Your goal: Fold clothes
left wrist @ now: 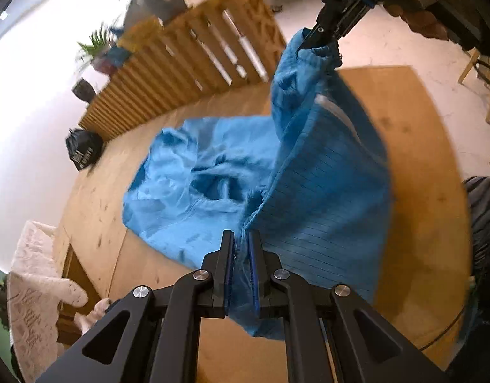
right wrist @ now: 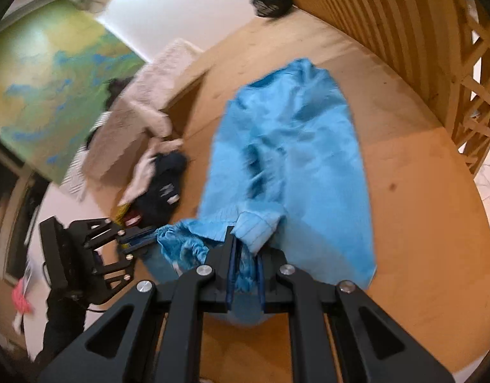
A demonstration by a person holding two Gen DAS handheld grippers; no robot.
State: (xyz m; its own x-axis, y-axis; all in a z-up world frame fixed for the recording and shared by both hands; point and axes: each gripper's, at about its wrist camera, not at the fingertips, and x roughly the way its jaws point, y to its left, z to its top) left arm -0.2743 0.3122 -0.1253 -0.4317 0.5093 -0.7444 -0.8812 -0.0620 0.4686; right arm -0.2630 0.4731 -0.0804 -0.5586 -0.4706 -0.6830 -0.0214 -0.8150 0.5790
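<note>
While its far part lies crumpled on the wooden table (left wrist: 420, 146), the bright blue garment (left wrist: 321, 191) — thin-striped, with a gathered hem — hangs stretched between the left gripper (left wrist: 241, 239) and right gripper (right wrist: 245, 249), both clamped tight on its edge.

One blue garment (left wrist: 324, 175); two grippers; one black bag (left wrist: 82, 153); one table (left wrist: 420, 159).
</note>
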